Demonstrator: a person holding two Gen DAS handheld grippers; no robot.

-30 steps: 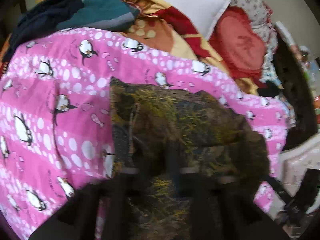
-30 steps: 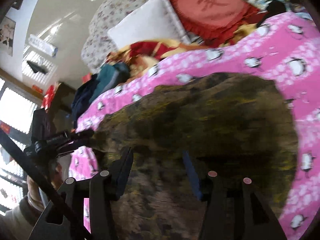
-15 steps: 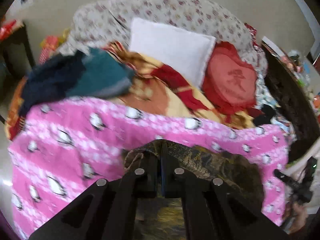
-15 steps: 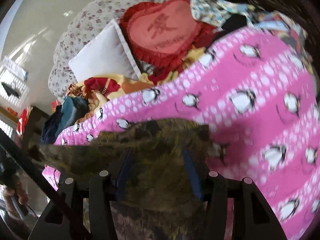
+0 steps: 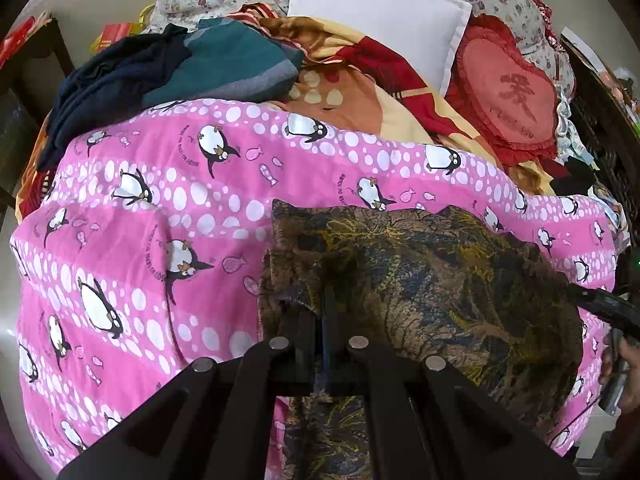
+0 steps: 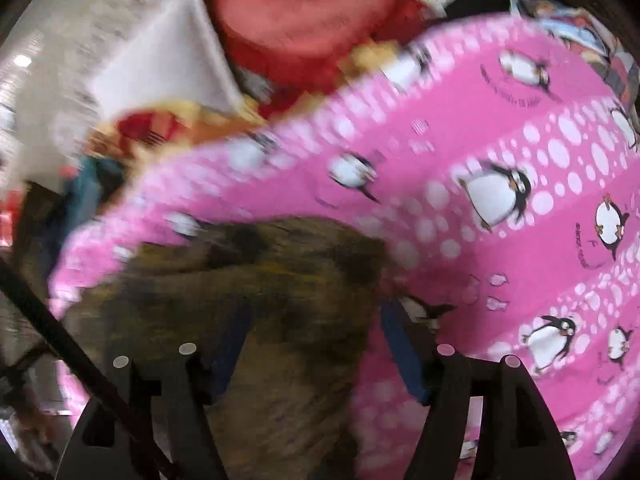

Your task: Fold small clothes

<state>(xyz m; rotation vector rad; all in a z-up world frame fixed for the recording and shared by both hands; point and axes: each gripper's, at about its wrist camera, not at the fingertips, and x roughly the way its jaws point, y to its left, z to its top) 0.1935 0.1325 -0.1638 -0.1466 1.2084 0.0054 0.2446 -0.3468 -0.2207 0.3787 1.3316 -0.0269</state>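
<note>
**A:** Garment first: where is it lying?

**B:** The brown-and-yellow patterned garment (image 5: 432, 280) lies spread on the pink penguin blanket (image 5: 160, 208) over the bed, towards its near right part. Beyond the blanket's far edge sit a pile of dark blue and teal clothes (image 5: 176, 68), a white pillow (image 5: 376, 16) and a red heart cushion (image 5: 512, 92).

**A:** And the left tongs?

**B:** The left tongs (image 5: 322, 312) are pressed together at the garment's near left edge, with a fold of the cloth seemingly pinched between them. Half a second back that view had lifted towards the headboard; now it looks steeply down on the cloth again.

**A:** The right side?

**B:** The right tongs (image 6: 316, 344) have just been opening. Their blue pads stand well apart, one on either side of the garment's right edge, and do not press on it. A second ago they were narrower, with cloth filling the gap. That view is blurred, so I cannot tell whether a pad brushes the fabric.

**A:** Meaning for the fold?

**B:** I judge the right side has let go of its corner after laying it down, so one fold looks placed. The left side looks due to release next, or carry its edge across.
</note>
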